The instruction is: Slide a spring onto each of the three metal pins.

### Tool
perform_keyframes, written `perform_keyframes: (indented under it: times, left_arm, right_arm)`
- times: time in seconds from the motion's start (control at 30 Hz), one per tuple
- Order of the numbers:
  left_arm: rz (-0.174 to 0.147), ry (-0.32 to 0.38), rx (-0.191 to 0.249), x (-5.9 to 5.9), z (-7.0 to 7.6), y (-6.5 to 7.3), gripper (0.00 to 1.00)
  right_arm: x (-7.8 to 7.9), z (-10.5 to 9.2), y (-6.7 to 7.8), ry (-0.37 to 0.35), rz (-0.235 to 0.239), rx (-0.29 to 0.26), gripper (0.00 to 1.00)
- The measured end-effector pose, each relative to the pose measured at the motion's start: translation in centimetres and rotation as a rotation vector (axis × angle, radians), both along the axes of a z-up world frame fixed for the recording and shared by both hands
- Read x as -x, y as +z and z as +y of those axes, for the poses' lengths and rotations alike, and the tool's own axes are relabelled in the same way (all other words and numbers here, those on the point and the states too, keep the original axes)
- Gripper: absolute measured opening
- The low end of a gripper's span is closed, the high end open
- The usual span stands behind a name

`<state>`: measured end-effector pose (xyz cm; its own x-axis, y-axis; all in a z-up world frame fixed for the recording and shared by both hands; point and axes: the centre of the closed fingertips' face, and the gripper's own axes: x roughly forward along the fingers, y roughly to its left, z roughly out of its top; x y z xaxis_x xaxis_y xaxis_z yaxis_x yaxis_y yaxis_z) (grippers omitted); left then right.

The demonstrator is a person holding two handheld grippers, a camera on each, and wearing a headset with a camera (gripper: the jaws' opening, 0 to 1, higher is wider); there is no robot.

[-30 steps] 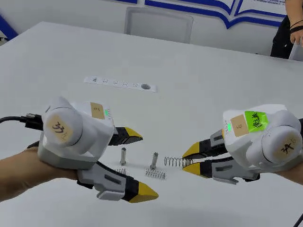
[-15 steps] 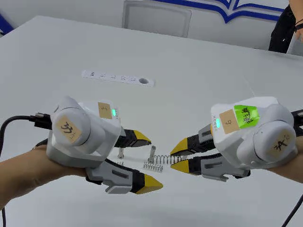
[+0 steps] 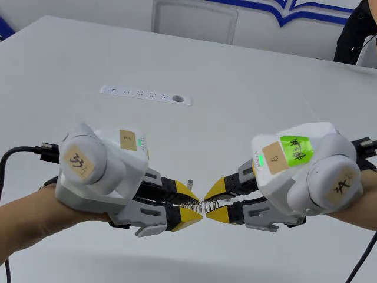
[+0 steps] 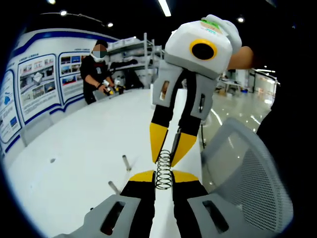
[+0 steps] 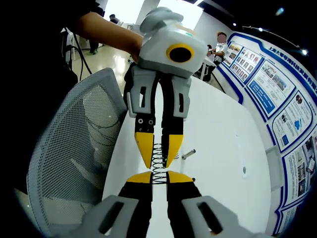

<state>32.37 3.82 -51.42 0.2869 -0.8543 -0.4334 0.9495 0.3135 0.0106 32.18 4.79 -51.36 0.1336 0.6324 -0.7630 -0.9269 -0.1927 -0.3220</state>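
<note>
Left tongs (image 3: 194, 204) and right tongs (image 3: 211, 204) meet tip to tip above the bench (image 3: 235, 118), each pinched shut on one end of a light, bendy spring (image 4: 163, 171) near the metal pins (image 4: 126, 162), likely best held gently by its end coils.

Bright, even ceiling lights (image 4: 164, 7), soft shadows on the table (image 3: 235, 88), gripper views bent at edges.

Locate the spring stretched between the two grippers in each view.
Head view: spring low centre, lying level.
Left gripper view: spring near the centre, running up the picture.
Right gripper view: spring near the centre, running up the picture.
Shared landmark: metal pin just above the spring; left of it; right of it.
</note>
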Motion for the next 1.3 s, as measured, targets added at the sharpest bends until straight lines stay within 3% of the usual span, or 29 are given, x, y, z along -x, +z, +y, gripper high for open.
perform_keyframes:
  times: [0.13,0.23,0.4,0.53,0.63,0.73,0.9,1.13,1.3]
  left_arm:
    - [-0.022,0.001,-0.012,-0.1,0.1,-0.1,0.11]
    - [-0.066,-0.006,-0.022,-0.1,0.2,0.1,0.11]
    - [-0.079,-0.004,-0.004,-0.5,0.6,0.8,0.1]
    - [-0.092,-0.003,0.013,-1.0,0.8,1.5,0.1]
    - [-0.09,-0.009,0.039,-1.1,0.8,2.3,0.1]
    - [-0.097,-0.012,0.022,-1.2,0.8,2.3,0.1]
    - [-0.114,-0.032,-0.002,-1.5,0.9,2.5,0.1]
    - [-0.113,-0.038,0.014,-1.8,0.8,2.7,0.1]
    - [-0.137,-0.054,-0.04,-1.4,0.9,1.9,0.1]
  right_arm:
    - [-0.1,0.1,0.0,0.005,-0.006,0.005,0.1]
    - [-0.2,0.2,0.2,0.003,-0.012,-0.001,0.1]
    - [-0.7,0.6,0.9,-0.027,-0.017,-0.047,0.11]
    - [-0.9,0.7,1.3,-0.059,0.044,-0.08,0.18]
    - [-1.8,0.4,1.5,-0.086,0.032,-0.108,0.17]
    - [-1.7,0.5,1.8,-0.121,0.098,-0.162,0.15]
    - [-2.1,0.3,2.3,-0.13,0.124,-0.193,0.11]
    - [-2.3,0.5,2.7,-0.123,0.14,-0.202,0.11]
    - [-1.5,1.3,3.8,-0.092,0.167,-0.245,0.1]
